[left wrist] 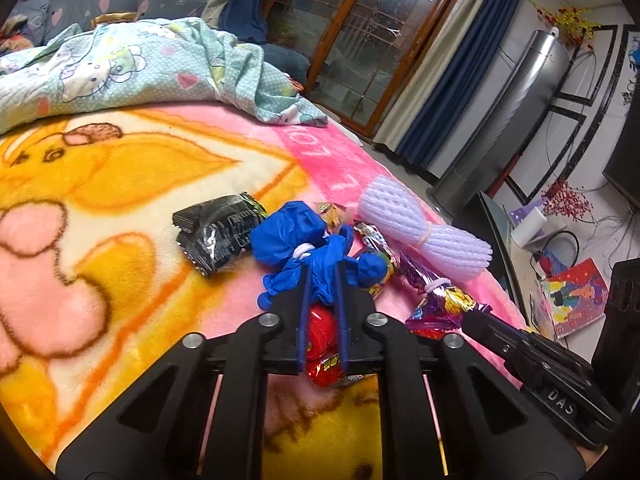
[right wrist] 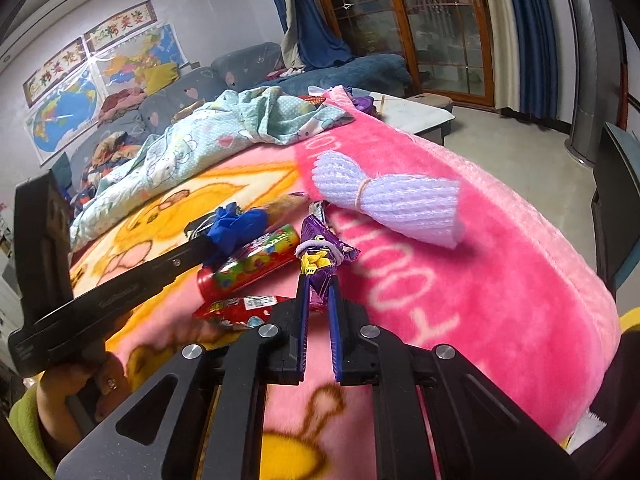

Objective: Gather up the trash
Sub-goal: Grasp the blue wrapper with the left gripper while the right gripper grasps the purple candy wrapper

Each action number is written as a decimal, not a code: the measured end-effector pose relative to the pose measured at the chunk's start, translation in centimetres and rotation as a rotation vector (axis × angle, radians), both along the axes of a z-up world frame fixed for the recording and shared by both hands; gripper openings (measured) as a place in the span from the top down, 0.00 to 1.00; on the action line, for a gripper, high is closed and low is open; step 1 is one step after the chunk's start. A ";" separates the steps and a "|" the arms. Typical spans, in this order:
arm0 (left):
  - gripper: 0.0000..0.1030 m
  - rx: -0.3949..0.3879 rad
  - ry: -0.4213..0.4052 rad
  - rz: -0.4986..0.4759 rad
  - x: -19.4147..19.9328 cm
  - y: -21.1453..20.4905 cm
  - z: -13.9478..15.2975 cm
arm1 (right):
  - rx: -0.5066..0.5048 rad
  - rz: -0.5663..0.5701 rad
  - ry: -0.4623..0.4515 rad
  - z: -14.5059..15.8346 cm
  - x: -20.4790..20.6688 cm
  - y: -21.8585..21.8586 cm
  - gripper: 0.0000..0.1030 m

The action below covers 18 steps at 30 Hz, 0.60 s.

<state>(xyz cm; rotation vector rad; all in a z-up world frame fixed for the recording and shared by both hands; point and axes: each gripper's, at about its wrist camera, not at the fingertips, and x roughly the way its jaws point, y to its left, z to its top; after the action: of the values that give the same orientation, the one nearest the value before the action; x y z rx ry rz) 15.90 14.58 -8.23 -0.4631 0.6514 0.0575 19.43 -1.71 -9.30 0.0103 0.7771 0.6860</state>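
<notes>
Trash lies on a pink and yellow blanket (left wrist: 120,184). My left gripper (left wrist: 322,270) is shut on a crumpled blue glove (left wrist: 304,244) tied with a white band. A black wrapper (left wrist: 218,236) lies to its left, and a red wrapper (left wrist: 322,336) lies under the fingers. My right gripper (right wrist: 318,280) is shut on a purple wrapper (right wrist: 320,248) tied with a band. The blue glove (right wrist: 236,228) and left gripper show at the left of the right wrist view. A red candy tube (right wrist: 252,266), another red wrapper (right wrist: 240,312) and a white foam net (right wrist: 388,200) lie nearby.
A light blue cartoon quilt (left wrist: 132,68) is bunched at the far side of the bed. The bed edge drops at the right to a tiled floor (right wrist: 520,152). A low table (right wrist: 416,116), a sofa (right wrist: 240,76) and a silver tower fan (left wrist: 508,112) stand beyond.
</notes>
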 end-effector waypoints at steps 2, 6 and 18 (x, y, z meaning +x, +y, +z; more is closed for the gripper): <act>0.98 -0.002 -0.005 -0.011 -0.2 -0.2 0.1 | 0.009 0.003 0.001 0.2 -0.6 -0.4 0.91; 0.99 -0.013 -0.013 -0.043 -0.7 -0.6 0.4 | 0.011 0.013 -0.004 0.5 -1.7 -0.9 0.91; 0.99 -0.067 -0.043 -0.137 -2.4 -3.0 1.7 | 0.017 -0.014 -0.035 2.1 -3.2 -3.7 0.91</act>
<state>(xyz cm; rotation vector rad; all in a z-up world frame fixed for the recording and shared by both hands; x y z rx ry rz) 13.52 11.63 -6.53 -0.4820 0.6424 -0.1039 16.21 -5.38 -7.25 0.0191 0.7373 0.6779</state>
